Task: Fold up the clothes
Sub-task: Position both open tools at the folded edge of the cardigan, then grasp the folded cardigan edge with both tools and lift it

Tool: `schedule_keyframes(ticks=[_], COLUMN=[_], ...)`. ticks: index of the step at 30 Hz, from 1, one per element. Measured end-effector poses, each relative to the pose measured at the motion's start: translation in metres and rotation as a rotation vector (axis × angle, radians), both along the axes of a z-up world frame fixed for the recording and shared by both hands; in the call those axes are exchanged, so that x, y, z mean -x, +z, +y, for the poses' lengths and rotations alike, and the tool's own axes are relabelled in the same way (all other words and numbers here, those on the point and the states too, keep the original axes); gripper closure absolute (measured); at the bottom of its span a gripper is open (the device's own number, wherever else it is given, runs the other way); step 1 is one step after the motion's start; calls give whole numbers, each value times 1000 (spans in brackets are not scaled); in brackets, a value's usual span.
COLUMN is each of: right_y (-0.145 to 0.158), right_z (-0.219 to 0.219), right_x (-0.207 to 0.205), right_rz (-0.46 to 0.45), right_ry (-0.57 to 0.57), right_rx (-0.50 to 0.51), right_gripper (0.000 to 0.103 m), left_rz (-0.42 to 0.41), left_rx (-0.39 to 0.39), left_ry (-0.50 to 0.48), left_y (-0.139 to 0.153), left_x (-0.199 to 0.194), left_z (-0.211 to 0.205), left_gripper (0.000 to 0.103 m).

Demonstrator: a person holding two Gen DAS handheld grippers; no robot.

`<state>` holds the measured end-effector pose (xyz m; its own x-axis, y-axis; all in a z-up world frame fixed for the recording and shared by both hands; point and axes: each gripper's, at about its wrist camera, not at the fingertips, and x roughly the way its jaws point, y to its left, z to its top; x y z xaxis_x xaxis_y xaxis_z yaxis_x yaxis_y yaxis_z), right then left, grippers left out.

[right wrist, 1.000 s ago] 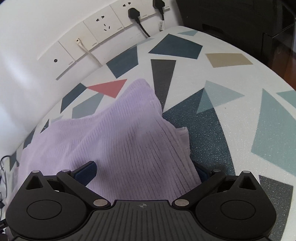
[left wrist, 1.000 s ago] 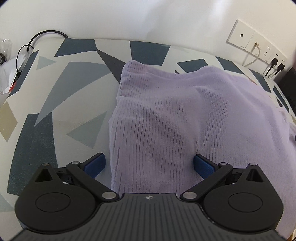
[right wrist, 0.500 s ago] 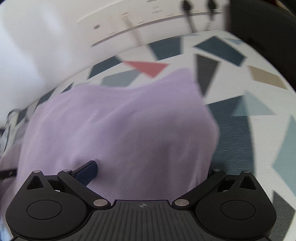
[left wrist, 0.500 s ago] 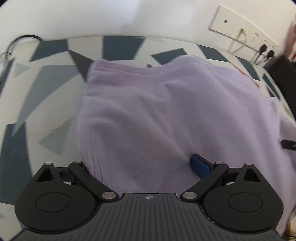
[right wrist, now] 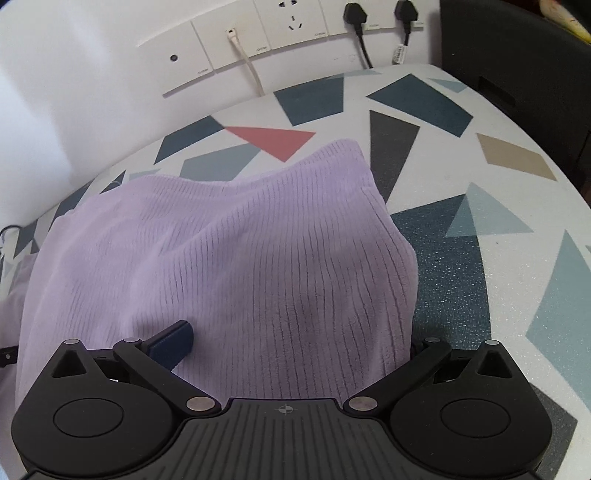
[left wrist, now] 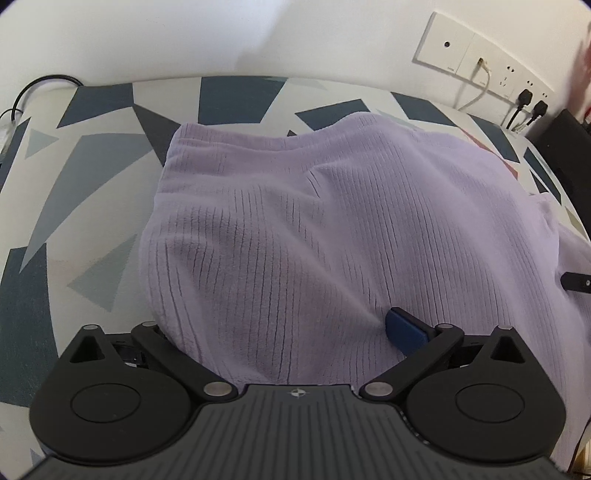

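Left wrist view: low, close over the lilac garment (left wrist: 332, 236), facing the wall sockets (left wrist: 480, 66) at upper right. Right wrist view: same closeness, sockets (right wrist: 280, 33) ahead. Both share garment (right wrist: 221, 266), patterned tabletop (right wrist: 480, 221); heights probably similar.

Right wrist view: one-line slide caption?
Right gripper straddling a bunched lilac ribbed garment on the geometric-print table.

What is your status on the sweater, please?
Both grippers wide open around sweater edge. Sweater bunched on table. Nothing in the way.
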<state>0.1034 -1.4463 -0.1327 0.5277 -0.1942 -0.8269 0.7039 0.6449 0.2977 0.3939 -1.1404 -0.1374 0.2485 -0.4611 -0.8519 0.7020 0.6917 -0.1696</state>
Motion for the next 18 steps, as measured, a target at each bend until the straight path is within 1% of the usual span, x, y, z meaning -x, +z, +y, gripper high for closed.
schedule_keyframes(ticks=[3, 8, 11, 15, 16, 17, 18], right_y=[0, 1, 1, 0, 0, 1, 2], right_z=[2, -3, -2, 7, 9, 10, 12], right_x=[0, 0, -2, -8, -10, -12, -15], right_rz=[-2, 2, 11, 33, 36, 25, 11], right_ry=[-21, 4, 18, 20, 20, 31, 55], right_rx=[9, -19, -12, 24, 31, 14, -12], right_gripper=[1, 1, 1, 1, 1, 1, 4], left_rz=[-4, -29, -30, -16, -6, 3, 12], left_rx=[26, 43, 26, 8, 15, 32, 49], left_ry=[-6, -28, -27, -12, -3, -2, -2], left_y=[0, -1, -1, 0, 0, 2, 4], left_x=[-1, 2, 2, 1, 0, 0, 0], left_z=[5, 9, 5, 1, 1, 1, 1], left_gripper=[0, 0, 0, 1, 5, 19, 29])
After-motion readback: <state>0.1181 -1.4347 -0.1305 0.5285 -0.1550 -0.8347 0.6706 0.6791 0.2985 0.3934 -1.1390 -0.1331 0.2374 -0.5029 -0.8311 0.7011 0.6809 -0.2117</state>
